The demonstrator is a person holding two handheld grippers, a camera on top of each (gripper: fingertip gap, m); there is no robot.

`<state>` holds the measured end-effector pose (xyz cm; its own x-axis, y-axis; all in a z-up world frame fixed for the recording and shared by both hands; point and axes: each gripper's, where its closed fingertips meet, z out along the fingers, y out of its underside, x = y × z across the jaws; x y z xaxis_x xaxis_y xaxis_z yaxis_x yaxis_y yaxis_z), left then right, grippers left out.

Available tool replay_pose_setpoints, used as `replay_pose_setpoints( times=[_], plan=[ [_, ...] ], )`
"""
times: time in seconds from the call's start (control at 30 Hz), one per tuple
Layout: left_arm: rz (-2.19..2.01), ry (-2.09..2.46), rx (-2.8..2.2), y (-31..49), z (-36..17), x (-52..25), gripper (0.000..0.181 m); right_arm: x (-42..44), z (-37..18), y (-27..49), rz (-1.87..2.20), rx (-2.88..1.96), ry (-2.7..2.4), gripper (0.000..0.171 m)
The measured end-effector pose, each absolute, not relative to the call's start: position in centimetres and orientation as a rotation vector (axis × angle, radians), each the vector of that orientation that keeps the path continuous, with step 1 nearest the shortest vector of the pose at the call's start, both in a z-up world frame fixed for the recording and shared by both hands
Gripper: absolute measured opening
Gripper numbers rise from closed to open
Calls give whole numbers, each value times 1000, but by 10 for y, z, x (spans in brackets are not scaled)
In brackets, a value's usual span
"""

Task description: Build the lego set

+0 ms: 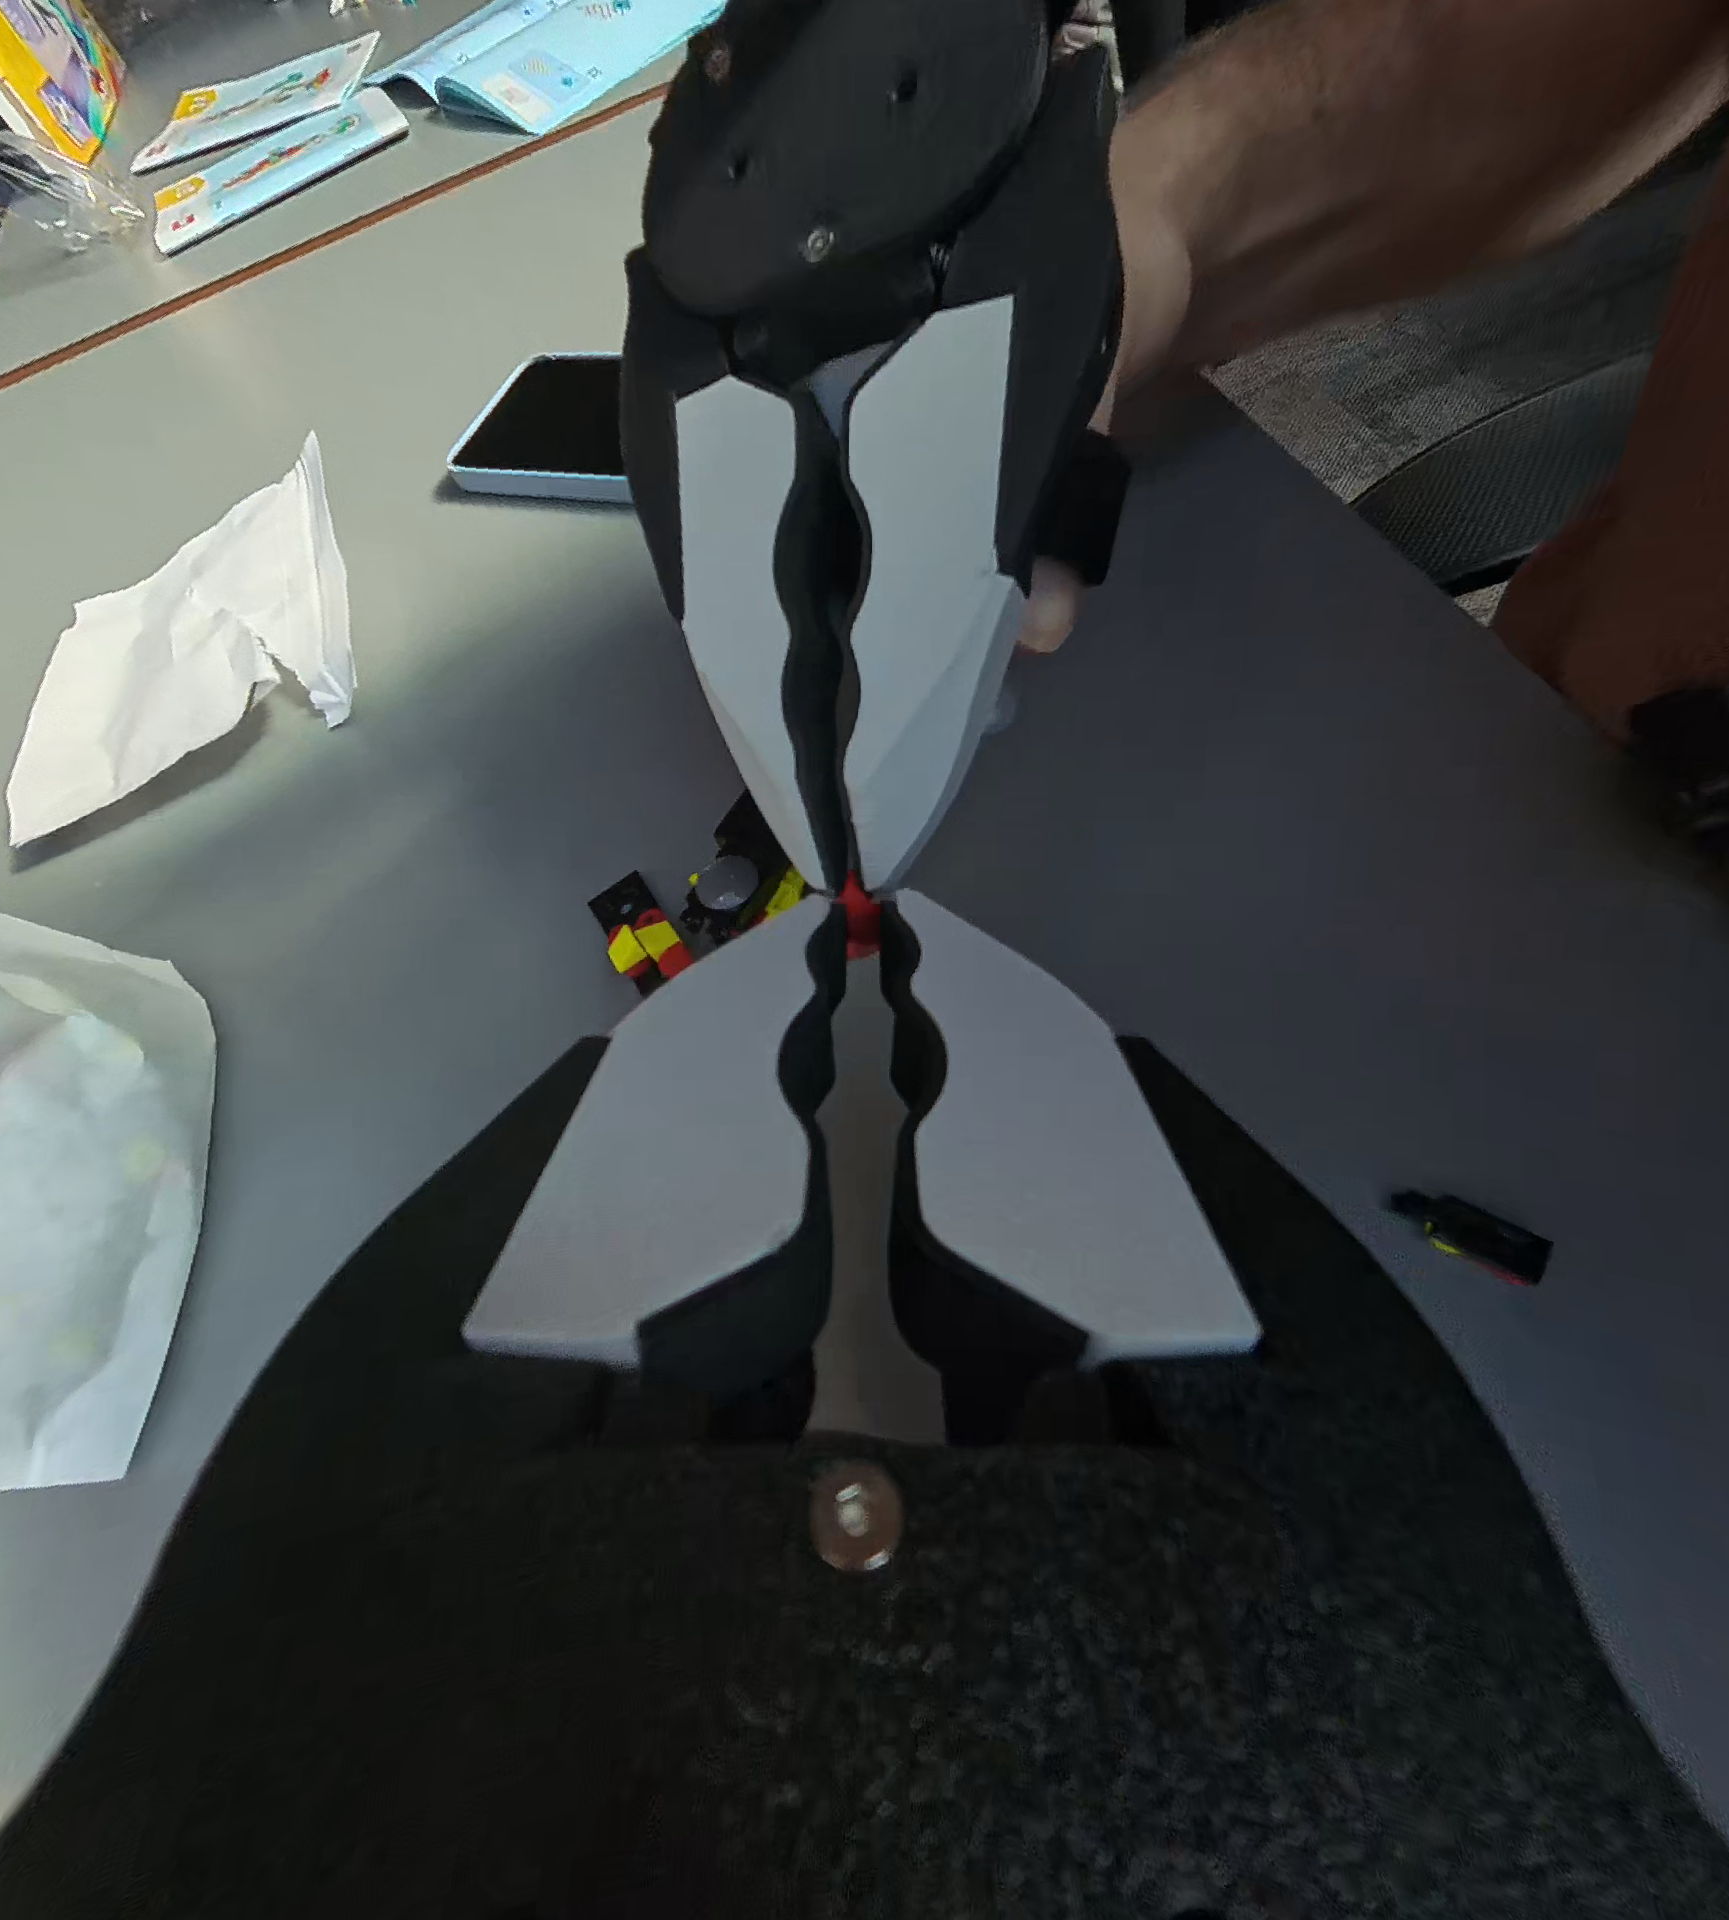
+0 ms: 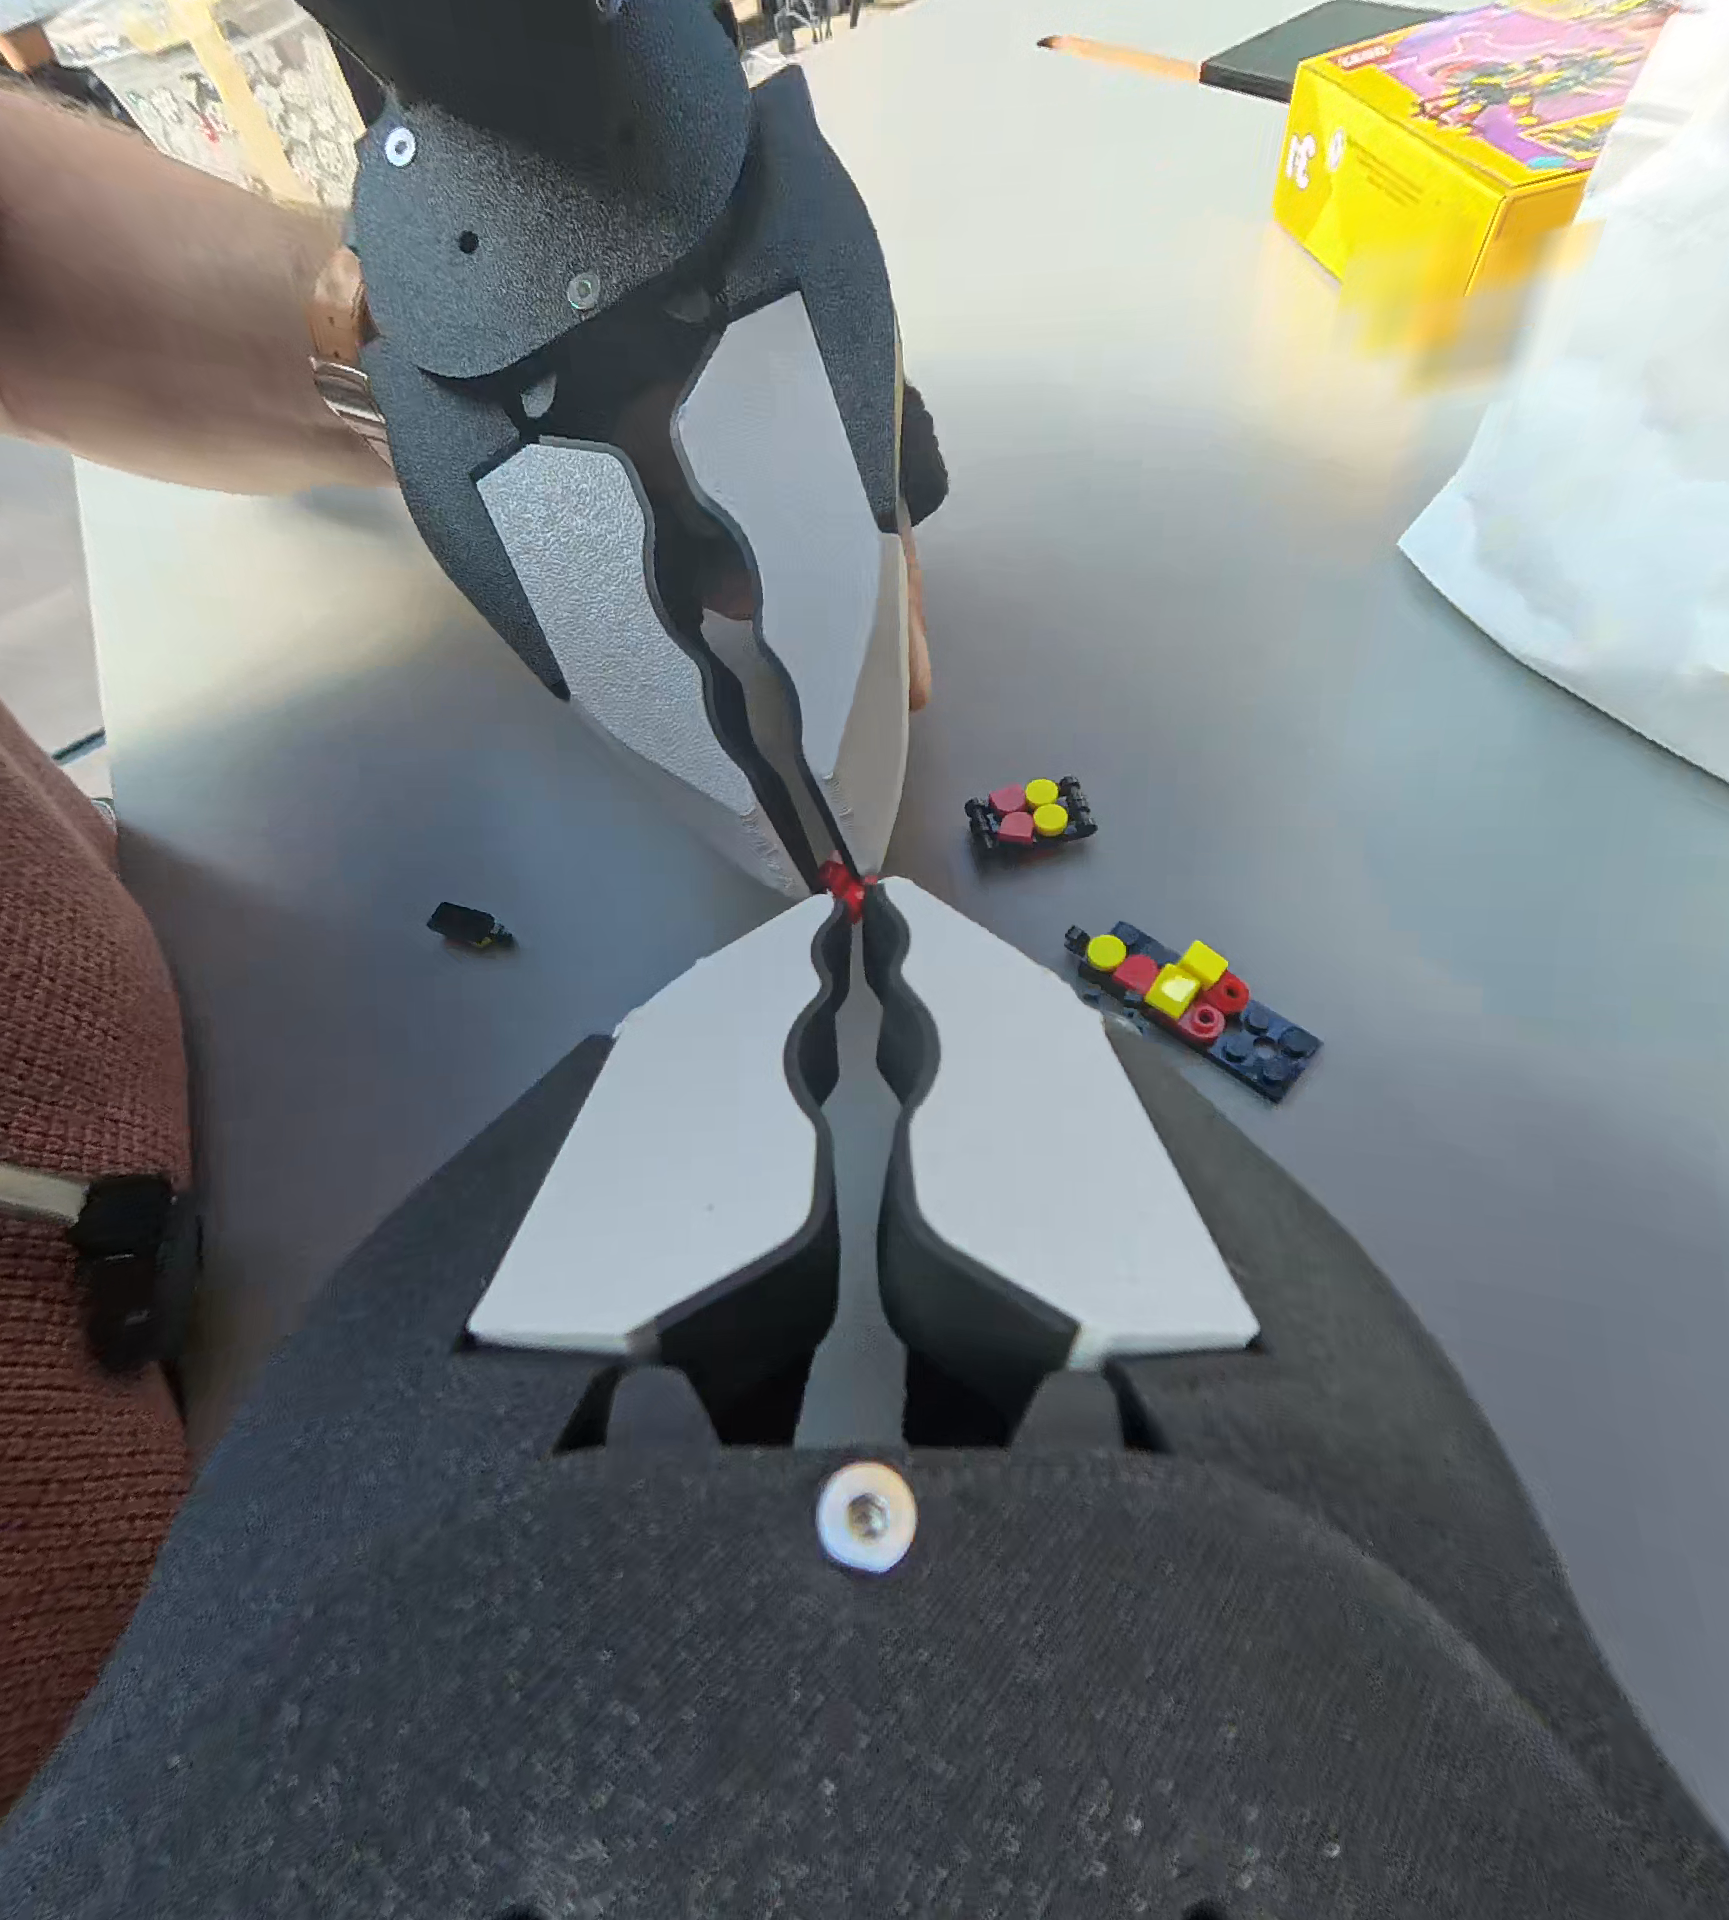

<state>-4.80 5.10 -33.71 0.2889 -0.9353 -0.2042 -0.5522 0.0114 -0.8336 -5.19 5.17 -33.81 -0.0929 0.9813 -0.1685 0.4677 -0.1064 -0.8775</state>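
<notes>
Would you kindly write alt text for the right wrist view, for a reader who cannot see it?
Two claws meet tip to tip over a grey table, the right claw and left claw both pinching a tiny red piece. Two small lego builds lie to the right, with a yellow box and white bag behind.

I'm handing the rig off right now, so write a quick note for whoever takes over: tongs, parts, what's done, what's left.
Left tongs: shut on the small red piece, tip to tip with the right.
Right tongs: also shut on that red piece, held just above the grey table.
Parts: long dark plate assembly with red and yellow pieces and the smaller black assembly lie to the right of the tips in the right wrist view; a loose black piece lies to their left.
Done: two partial sub-builds.
Left: seat the red piece; join the rest. I can't tell where it goes.
</notes>
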Motion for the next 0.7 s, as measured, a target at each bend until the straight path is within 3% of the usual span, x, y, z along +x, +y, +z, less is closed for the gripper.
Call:
replay_pose_setpoints(
  times=[0.47,0.7],
  plan=[
    [-270,1604,-1591,43,-374,-50,5,-57,-365,65,956,-1786,-1615,0],
    [-538,1448,-1743,45,-369,-57,5,-49,-356,50,833,-1447,-1781,8]
  ],
)
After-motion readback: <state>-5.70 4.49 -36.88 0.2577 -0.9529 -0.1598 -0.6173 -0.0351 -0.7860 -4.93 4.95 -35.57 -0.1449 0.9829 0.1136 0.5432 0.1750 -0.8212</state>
